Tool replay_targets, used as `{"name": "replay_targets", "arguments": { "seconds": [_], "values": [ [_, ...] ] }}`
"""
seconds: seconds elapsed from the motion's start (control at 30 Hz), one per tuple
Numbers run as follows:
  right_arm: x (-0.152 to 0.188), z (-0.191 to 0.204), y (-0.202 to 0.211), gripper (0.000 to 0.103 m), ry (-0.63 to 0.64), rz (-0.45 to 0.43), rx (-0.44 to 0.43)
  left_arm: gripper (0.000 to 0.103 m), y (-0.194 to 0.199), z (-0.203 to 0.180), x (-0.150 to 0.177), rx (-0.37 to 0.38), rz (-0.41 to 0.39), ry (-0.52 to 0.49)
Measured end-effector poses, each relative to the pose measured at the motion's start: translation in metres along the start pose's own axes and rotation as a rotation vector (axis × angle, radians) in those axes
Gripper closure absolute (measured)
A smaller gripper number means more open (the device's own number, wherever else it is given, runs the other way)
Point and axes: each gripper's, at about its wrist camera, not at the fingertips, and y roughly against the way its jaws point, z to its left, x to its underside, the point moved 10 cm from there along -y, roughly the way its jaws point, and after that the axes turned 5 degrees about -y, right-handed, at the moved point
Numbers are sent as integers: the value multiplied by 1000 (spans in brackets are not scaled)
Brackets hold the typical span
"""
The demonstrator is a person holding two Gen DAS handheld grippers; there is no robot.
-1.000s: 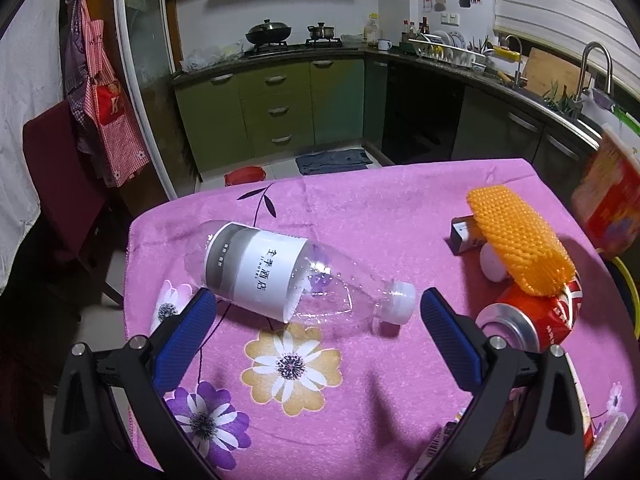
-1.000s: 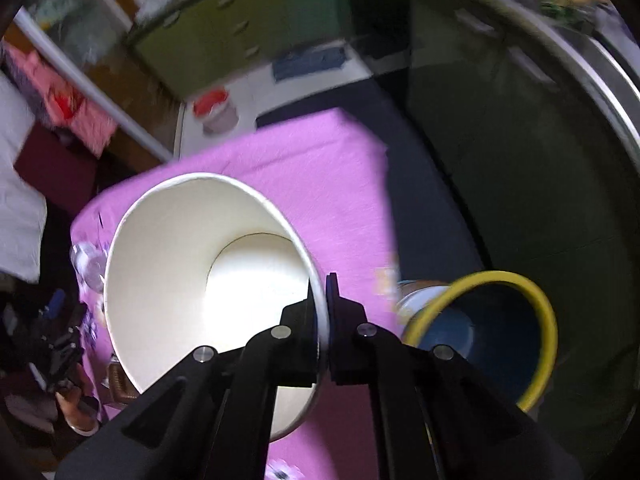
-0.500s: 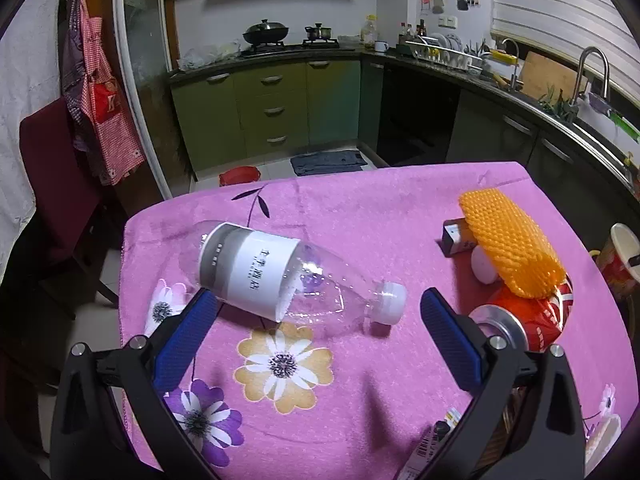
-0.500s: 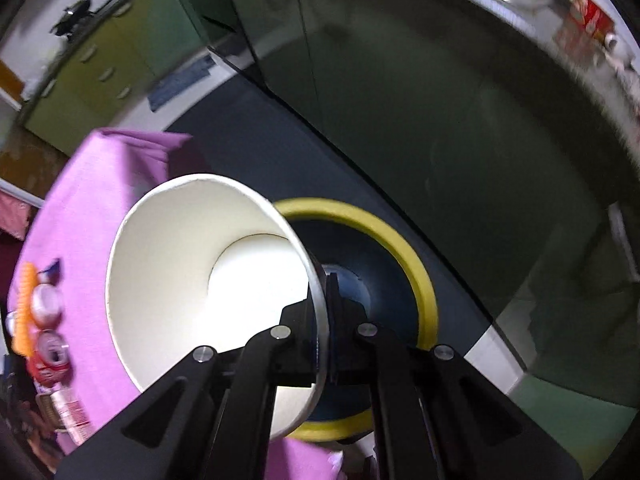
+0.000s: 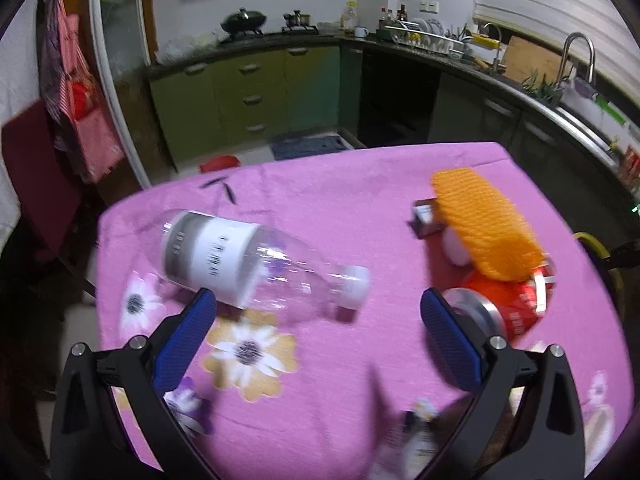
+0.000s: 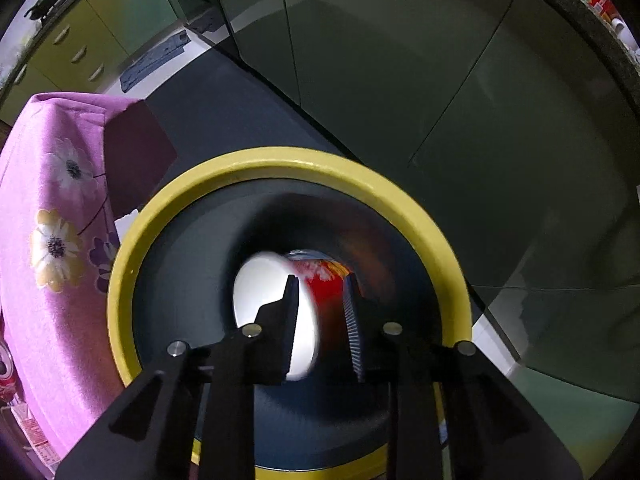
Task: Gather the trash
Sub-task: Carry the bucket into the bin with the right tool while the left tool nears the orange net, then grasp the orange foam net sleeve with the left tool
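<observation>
Both tongs read clearly on my feeds. My right tongs (image 6: 320,312) sit over the bin (image 6: 288,168), its yellow rim ringing the view; the jaws are parted with nothing between them. Below them a paper cup (image 6: 288,300) lies in the bin, white inside and red outside, blurred, touching neither finger as far as I can tell.

My left tongs (image 5: 316,320) are spread wide above the table (image 5: 320,200) with its pink flowered cloth, holding nothing. Between and just beyond the blue pads (image 5: 184,340) lies a clear bottle (image 5: 256,264) on its side, white cap toward the right. Its grey-and-white label carries dark print too blurred to read.

To the right, a red can (image 5: 508,304) lies on its side with white lettering I cannot make out. An orange mesh sleeve (image 5: 484,224) rests on it, beside a small box (image 5: 426,220).
</observation>
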Motion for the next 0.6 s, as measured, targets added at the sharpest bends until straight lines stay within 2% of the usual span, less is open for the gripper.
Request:
{"name": "replay_targets", "arguments": {
  "seconds": [0.1,0.17,0.33,0.4,0.47,0.57,0.6],
  "values": [
    [3,8,9,79,1,-19,-15,6,4,-19,-9,68,40,-15],
    [3,8,18,78,8,-32,-21,6,6,-32,-20,75,63,-46],
    [0,8,40,74,23,-71,-49,6,6,-86,-57,167,129,-102],
    [5,1,54,74,28,-82,-64,6,-4,-100,-65,147,168,-128],
    [9,0,60,74,35,-87,-75,6,-21,-105,-68,94,212,-156],
    [13,4,62,73,51,-88,-85,6,-50,-105,-61,34,324,-165],
    [14,4,63,73,57,-89,-89,6,-54,-103,-59,24,339,-166]
  ]
}}
